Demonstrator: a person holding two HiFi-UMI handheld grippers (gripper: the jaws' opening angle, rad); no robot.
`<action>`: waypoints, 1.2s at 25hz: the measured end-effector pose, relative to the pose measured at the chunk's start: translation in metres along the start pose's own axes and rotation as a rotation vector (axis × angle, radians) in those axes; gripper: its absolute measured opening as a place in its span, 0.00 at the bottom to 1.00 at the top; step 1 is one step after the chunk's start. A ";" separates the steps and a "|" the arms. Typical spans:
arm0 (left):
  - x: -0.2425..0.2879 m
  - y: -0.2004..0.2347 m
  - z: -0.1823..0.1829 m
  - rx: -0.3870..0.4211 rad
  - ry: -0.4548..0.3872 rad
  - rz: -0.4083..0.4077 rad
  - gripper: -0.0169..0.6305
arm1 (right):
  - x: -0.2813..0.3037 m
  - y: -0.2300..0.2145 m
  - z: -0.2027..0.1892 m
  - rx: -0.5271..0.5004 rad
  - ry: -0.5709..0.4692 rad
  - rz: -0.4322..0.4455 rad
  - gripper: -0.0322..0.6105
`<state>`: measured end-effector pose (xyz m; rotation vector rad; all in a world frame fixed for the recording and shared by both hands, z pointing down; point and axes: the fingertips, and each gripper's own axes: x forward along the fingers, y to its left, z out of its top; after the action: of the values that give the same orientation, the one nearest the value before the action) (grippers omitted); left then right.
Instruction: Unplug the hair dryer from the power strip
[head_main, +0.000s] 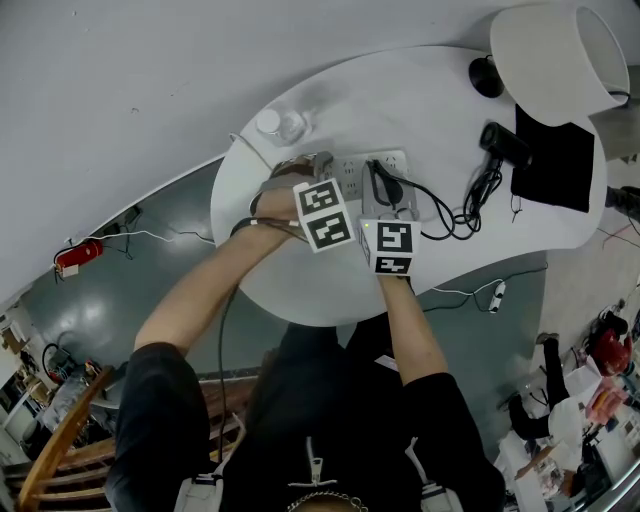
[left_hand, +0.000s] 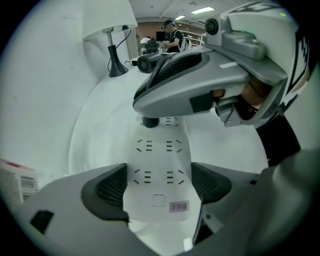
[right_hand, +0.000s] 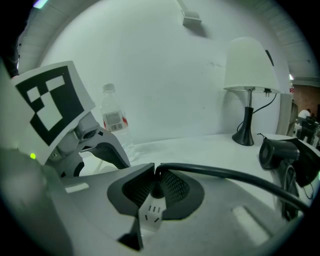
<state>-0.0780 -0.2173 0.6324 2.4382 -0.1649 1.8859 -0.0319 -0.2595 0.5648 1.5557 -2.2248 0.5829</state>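
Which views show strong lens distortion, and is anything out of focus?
Head view: sharp, but the table edge curves strongly. Left gripper view: black rounded corners, power strip sharp. Right gripper view: same corners, plug clear, hair dryer softer.

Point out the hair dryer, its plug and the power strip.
hair dryer (head_main: 505, 143), head view, black body.
plug (right_hand: 156, 190), right gripper view, its dark body.
power strip (left_hand: 157, 170), left gripper view, white top face.
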 end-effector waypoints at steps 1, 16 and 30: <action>0.000 0.000 0.000 0.002 0.000 0.000 0.62 | 0.002 0.000 0.001 -0.003 0.007 0.005 0.11; 0.002 -0.002 0.001 -0.002 0.025 -0.022 0.62 | 0.000 -0.001 0.002 -0.017 0.007 0.000 0.11; 0.004 -0.002 0.004 0.012 0.048 -0.026 0.62 | -0.003 -0.006 0.002 0.008 0.007 0.003 0.11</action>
<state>-0.0725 -0.2155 0.6351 2.3882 -0.1197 1.9382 -0.0255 -0.2600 0.5629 1.5517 -2.2227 0.5977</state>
